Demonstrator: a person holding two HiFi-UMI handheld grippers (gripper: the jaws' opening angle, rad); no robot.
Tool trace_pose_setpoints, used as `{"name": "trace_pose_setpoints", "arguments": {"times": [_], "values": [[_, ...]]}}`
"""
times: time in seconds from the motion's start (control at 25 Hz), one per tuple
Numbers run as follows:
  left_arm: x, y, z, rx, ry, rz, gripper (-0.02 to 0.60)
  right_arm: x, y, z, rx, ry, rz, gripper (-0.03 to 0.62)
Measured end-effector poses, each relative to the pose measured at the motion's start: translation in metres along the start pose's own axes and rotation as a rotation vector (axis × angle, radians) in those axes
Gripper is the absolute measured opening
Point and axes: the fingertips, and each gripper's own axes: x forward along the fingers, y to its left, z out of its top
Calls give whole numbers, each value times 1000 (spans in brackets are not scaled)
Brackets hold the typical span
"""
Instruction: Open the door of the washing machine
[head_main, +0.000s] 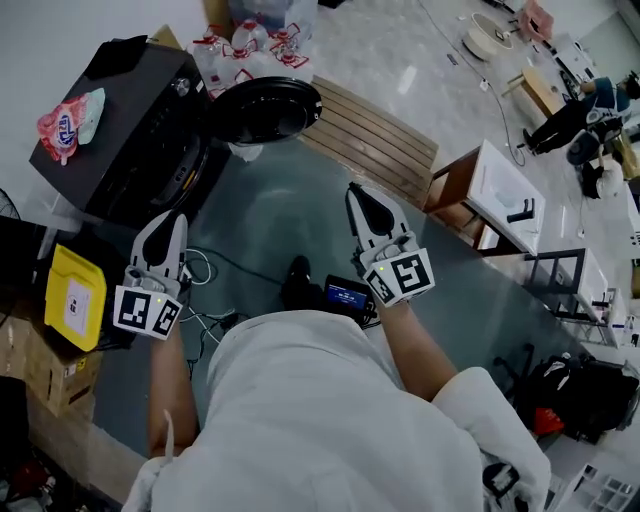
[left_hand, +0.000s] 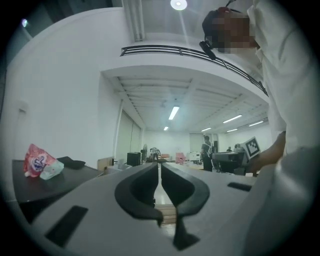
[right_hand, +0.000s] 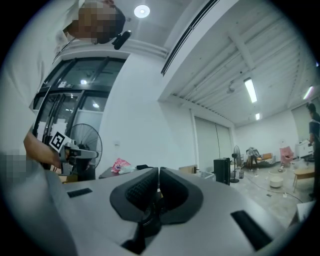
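Washing machine (head_main: 130, 150) boxy, dark; round glossy door (head_main: 268, 108) open.

A yellow box (head_main: 75, 298) sits at nine o'clock, a pink-and-white packet (head_main: 70, 118) at ten. Shrink-wrapped bottles (head_main: 250, 45) stand near twelve, close to a slatted wooden pallet (head_main: 375, 140) at one. A white bowl (head_main: 487, 38) lies farther off, a white cabinet (head_main: 510, 190) at two.

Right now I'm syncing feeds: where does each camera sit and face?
Head view: on the head, steeply down at washing machine, its open door; forearms, left tool, right tool show.
Left gripper view: on left tool, level across room; torso at right.
Right gripper view: on right tool, level; torso at left.
Both share the pink packet.
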Motion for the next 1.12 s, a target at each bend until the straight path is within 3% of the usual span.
{"name": "trace_pose_setpoints", "arguments": {"times": [0.32,0.6,0.76,1.0,1.12], "values": [[-103,-42,-26,-56,-26,-31,25,-93,81,-9,-27,44,-54,33],[-174,-76,-36,-60,-14,27,25,-156,122,-9,-33,69,-59,32],[-196,-98,-35,-88,-18,41,23,-176,127,-13,-11,69,-24,32],[-209,-137,-15,-46,-31,38,21,-200,112,-6,-6,33,5,32],[-215,-169,-15,-61,-8,43,20,-227,109,5,-22,23,31,32]]}}
